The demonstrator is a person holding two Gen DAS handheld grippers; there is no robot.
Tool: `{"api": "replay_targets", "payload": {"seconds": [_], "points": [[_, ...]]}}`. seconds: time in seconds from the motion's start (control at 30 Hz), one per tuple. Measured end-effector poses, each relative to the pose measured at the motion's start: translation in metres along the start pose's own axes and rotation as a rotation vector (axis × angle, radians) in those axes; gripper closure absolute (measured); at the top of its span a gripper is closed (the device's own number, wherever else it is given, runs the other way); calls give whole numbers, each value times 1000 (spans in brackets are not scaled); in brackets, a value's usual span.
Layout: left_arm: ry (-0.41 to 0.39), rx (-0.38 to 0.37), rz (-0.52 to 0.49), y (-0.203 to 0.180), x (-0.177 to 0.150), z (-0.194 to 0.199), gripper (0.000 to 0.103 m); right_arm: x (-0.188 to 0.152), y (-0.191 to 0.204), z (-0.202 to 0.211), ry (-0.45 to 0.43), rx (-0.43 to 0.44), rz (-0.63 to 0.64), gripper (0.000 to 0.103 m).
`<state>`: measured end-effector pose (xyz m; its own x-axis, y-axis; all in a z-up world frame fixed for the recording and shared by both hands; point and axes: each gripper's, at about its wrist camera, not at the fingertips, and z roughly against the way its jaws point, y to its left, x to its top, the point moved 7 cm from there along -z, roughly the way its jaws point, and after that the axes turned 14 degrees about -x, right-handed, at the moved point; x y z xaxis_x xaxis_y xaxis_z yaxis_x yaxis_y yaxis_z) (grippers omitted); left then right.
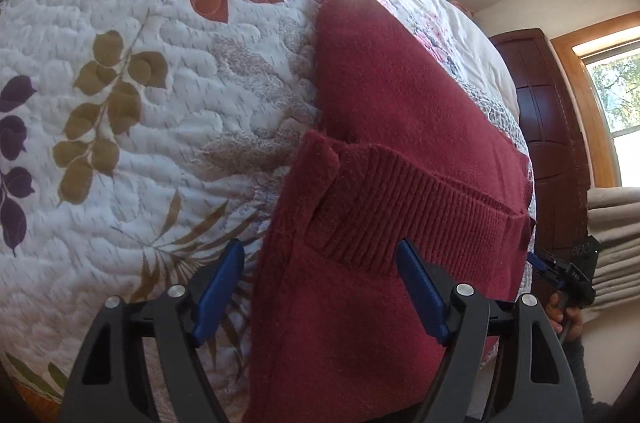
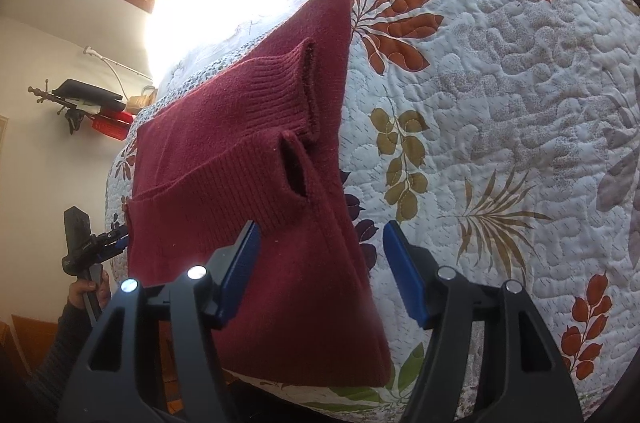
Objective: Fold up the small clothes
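Folded maroon sweater with ribbed cuffs lies on the floral quilt, both tongs spread

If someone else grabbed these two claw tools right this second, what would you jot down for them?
Left gripper: open, holding nothing, at one near corner of the red sweater.
Right gripper: open, also holding nothing, at the other near corner.
The sweater lies flat on the floral quilt, both ribbed sleeves already folded across its body.
Left to do: probably fold the body over itself, then tidy.
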<state>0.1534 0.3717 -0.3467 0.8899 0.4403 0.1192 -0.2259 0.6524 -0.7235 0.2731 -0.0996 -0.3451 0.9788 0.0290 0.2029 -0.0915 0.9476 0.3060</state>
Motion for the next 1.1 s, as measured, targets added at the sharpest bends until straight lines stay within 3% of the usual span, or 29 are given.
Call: {"api": "replay_targets", "payload": {"seconds": [0.07, 0.1, 0.17, 0.6, 0.7, 0.8, 0.9, 1.1], "points": [[0, -18, -31, -4, 0, 2, 57, 2, 2, -4, 0, -25, 5, 39], [3, -22, -30, -5, -1, 3, 80, 4, 4, -5, -2, -33, 9, 39], [-15, -46, -31, -8, -2, 9, 91, 6, 8, -7, -8, -42, 23, 39], [-31, -67, -75, -21, 1, 8, 95, 12, 32, -21, -21, -101, 153, 40], [-40, -66, -70, -20, 1, 8, 95, 14, 43, -30, -7, -95, 172, 56], [-57, -58, -81, -22, -2, 12, 96, 13, 50, -33, -8, -121, 197, 90], [-99, -41, -98, -28, -5, 22, 97, 11, 54, -24, -44, -131, 188, 94], [-216, -83, -119, -47, -15, 57, 97, 2, 58, 15, -125, -123, 166, 94]]}}
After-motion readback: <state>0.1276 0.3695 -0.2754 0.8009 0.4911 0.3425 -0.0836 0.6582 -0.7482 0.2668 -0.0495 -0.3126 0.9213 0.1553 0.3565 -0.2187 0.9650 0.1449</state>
